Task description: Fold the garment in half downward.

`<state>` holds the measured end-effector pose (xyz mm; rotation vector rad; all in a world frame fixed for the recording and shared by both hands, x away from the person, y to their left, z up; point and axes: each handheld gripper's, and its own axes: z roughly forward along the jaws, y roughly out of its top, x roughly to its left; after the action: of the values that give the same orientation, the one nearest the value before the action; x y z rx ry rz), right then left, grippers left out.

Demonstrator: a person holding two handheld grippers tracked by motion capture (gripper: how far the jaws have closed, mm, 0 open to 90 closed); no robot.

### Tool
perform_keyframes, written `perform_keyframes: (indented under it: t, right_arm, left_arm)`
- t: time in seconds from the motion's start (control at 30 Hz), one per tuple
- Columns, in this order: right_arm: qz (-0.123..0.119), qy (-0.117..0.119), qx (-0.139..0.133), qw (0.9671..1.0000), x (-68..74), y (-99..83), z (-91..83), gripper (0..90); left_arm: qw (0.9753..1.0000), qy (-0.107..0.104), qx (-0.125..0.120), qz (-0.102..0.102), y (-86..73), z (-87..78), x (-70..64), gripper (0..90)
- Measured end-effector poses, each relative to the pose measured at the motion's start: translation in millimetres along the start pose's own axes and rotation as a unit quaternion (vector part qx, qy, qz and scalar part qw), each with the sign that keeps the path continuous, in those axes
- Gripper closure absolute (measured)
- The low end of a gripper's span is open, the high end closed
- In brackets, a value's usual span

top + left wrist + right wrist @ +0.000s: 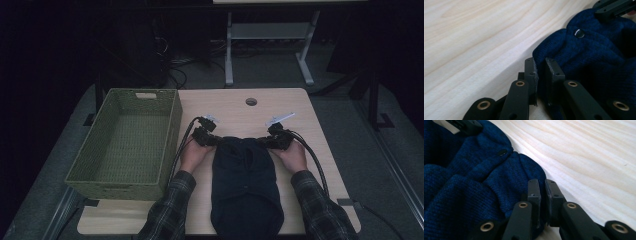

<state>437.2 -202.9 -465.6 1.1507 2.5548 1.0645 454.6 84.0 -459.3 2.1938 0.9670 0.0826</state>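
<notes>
A dark blue knitted garment (244, 180) lay on the wooden table (235, 107), running from the table's middle down toward six o'clock. The left gripper (216, 142) pinched its top corner at about ten o'clock of the cloth — jaws pressed together on a fold of knit (554, 53). The right gripper (266, 142) pinched the opposite corner at two o'clock, likewise closed on fabric (524, 170). A green woven basket (172, 130) stood at nine o'clock, just beside the left hand (194, 154).

Plaid sleeves (320, 207) at lower frame; black claws (541, 72) with brass-ringed rivets; black cables (315, 155) trailing; grey top plates (280, 118).
</notes>
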Motion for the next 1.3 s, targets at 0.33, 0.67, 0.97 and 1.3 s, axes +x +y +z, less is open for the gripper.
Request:
perform_keyframes:
  t: [0.33,0.67,0.97,1.3]
  right_arm:
    - [-0.006,-0.027,-0.016,0.9995,-0.9,10.6,-7.4,84.8]
    - [0.010,-0.030,-0.068,0.9972,-7.3,25.7,-37.7,84.8]
    - [-0.011,-0.048,-0.097,0.9941,-4.6,47.0,-60.7,84.8]
    - [-0.037,-0.074,-0.129,0.9882,3.2,73.5,-85.0,84.8]
  left_arm:
    - [0.9995,0.016,-0.028,0.008,13.1,-14.2,-0.8,81.5]
    - [0.9958,0.038,-0.078,0.030,35.6,-36.7,-13.6,81.5]
    - [0.9909,0.051,-0.118,0.041,55.4,-61.1,-19.3,81.5]
    - [0.9847,0.073,-0.147,0.058,76.8,-87.2,-26.0,81.5]
